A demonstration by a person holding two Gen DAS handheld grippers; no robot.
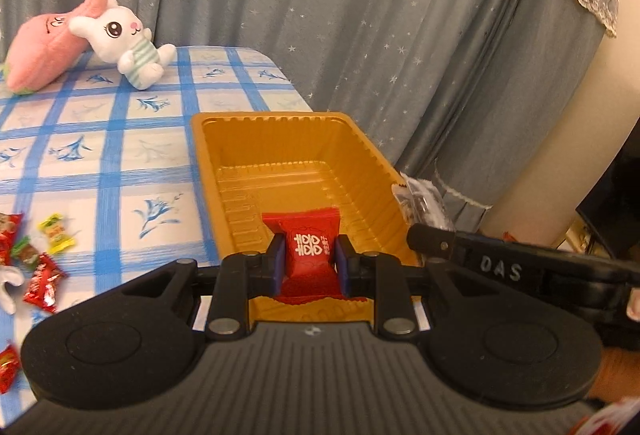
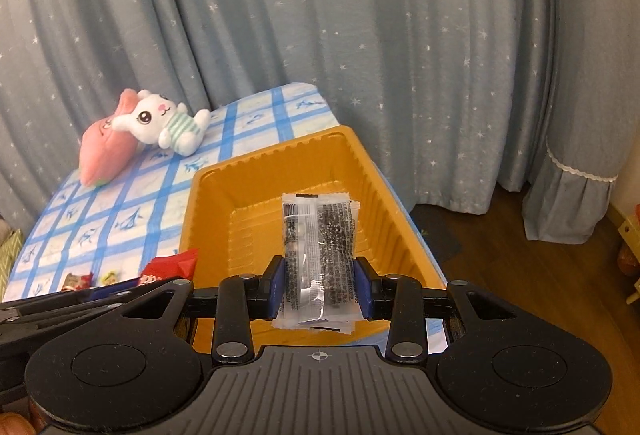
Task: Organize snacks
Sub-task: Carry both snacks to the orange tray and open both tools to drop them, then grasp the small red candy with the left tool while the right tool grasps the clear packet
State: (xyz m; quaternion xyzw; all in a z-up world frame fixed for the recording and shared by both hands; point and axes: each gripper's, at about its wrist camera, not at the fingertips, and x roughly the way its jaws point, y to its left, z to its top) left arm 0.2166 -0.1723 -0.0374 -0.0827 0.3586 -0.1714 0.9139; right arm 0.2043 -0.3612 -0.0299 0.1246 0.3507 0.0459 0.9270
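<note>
Your left tool (image 1: 310, 261) pinches red candy (image 1: 310, 249); your right tool (image 2: 319, 285) clamps clear seaweed packet (image 2: 318, 255). Both hang over near end of orange tray (image 1: 280, 123) on table (image 1: 120, 155) — tray floor directly below. Packet's long axis runs along tray length. Loose candies (image 1: 40, 267) lie to your left.

Star-print grey curtains (image 2: 360, 35) above wooden floor (image 2: 540, 275).

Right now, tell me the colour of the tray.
The tray is orange-gold all over, clearest in the right wrist view.
</note>
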